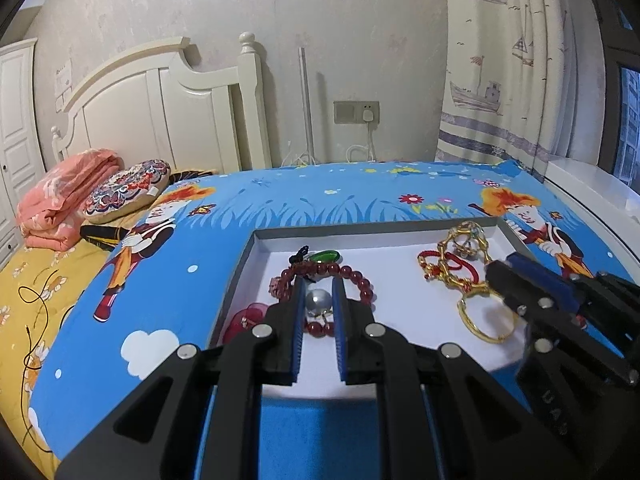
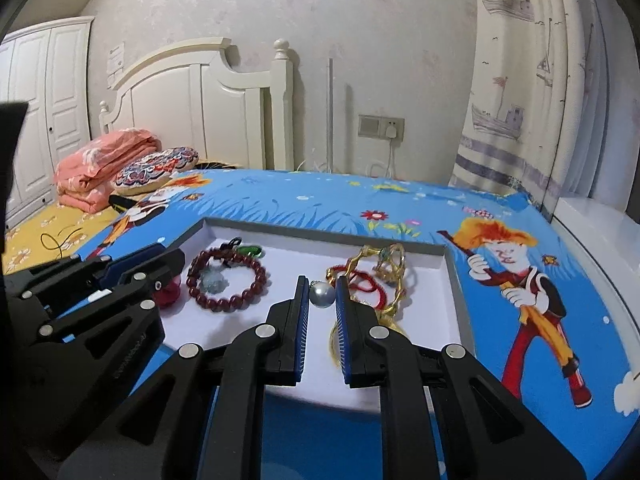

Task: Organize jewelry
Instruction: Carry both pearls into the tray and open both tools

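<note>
Pearl (image 2: 322, 295) between right gripper (image 2: 320, 285) fingertips, jaws narrowly parted, over white tray (image 2: 424, 284)

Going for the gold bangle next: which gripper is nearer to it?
Right. The right gripper sits at the edge of the gold bangle; the left gripper is off to its left, over the red bead bracelet.
</note>
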Motion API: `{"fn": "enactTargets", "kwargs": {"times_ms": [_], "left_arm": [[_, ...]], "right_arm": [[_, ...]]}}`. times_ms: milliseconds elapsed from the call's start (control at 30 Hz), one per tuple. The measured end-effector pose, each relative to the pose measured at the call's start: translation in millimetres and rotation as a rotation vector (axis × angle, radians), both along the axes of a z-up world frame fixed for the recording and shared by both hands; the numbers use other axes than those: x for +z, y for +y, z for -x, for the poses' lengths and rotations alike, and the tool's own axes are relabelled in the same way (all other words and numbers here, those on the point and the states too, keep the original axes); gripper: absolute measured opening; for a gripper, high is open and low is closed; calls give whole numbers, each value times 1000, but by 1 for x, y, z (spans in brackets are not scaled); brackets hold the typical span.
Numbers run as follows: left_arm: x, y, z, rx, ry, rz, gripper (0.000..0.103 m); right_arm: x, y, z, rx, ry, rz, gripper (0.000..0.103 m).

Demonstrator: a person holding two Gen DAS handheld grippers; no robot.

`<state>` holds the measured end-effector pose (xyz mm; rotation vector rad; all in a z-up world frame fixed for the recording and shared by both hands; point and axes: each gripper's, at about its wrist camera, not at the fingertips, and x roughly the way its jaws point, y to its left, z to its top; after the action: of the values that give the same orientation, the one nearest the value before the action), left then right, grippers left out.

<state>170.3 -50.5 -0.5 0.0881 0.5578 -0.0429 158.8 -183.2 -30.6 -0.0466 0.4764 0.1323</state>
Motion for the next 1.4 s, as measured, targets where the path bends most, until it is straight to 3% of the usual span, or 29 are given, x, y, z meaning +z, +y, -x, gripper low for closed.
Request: {"fn": "enactTargets", "kwargs": {"times_ms": [367, 933, 1000, 1067, 1100, 1400], "left_arm": [[-5, 3, -31, 26, 65, 7, 13], [-5, 3, -51, 52, 58, -8, 14], [-5, 6, -52, 58, 68, -4, 25], [-5, 8, -51, 64, 65, 1, 52], [-4, 10, -49, 66, 57, 3, 58], [-3, 14, -41, 50, 35, -3, 75]], "right_arm": [[9, 2, -25, -23, 14, 40, 13], [5, 5, -49, -57, 56, 63, 16], [5, 4, -51, -66, 68, 67, 21], [4, 1, -48, -76, 70, 58, 40], [4, 0, -48, -78, 70, 52, 44], [9, -8, -34, -93, 51, 36, 52]]}}
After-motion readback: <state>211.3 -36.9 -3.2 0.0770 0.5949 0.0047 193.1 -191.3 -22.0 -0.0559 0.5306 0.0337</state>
